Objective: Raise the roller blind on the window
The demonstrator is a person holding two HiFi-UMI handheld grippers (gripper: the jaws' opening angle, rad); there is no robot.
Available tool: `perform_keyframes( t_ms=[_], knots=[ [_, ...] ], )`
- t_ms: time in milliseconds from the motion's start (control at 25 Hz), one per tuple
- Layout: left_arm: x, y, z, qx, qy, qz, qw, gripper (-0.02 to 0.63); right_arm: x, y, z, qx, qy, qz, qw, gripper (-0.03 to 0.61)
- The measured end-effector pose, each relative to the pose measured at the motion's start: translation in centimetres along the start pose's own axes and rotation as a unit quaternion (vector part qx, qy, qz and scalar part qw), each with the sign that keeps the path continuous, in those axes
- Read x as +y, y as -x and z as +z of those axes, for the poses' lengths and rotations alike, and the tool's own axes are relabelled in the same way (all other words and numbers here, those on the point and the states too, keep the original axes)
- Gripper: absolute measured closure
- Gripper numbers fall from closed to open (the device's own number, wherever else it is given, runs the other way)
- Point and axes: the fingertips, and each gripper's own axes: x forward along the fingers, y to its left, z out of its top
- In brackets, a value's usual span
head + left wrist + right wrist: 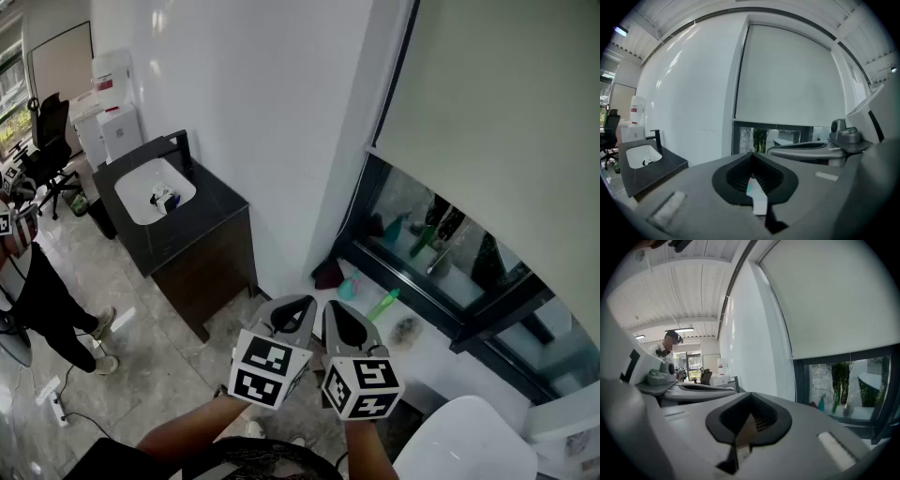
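I am holding the left gripper (298, 311) and the right gripper (337, 317) side by side, low in front of me. Both are sitting with their jaws pressed together and nothing between them. The roller blind (497, 122) is hanging above and to the right of the grippers, well apart from both, and is covering most of the window (441, 258). Only a lower strip of glass is showing beneath its bottom edge. A green bottle (382, 305) is lying on the sill just beyond the right gripper. To the left, a white sink (150, 192) is sitting in a dark cabinet (202, 253) against the wall, and a person (37, 291) is standing at the frame's edge.
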Motion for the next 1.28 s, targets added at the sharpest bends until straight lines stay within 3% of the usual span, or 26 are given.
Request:
perform_keyframes(
  t_ms=[440,760,1280],
  knots=[
    [2.6,-0.3,-0.4,0.006,-0.009,-0.007,0.9999,0.617,1.0,-2.1,0.0,0.007,0.001,-0.029,1.0,0.578],
    [4.1,-2.8,-0.1,0.008,-0.009,-0.01,0.9999,0.617,-0.9,-4.5,0.0,0.01,0.0,-0.043,0.999,0.58],
    [5.6,-14.2,1.8,0.015,0.004,0.032,0.9994,0.617,-10.0,-11.7,1.5,0.02,-0.004,0.005,1.0,0.58]
  ],
)
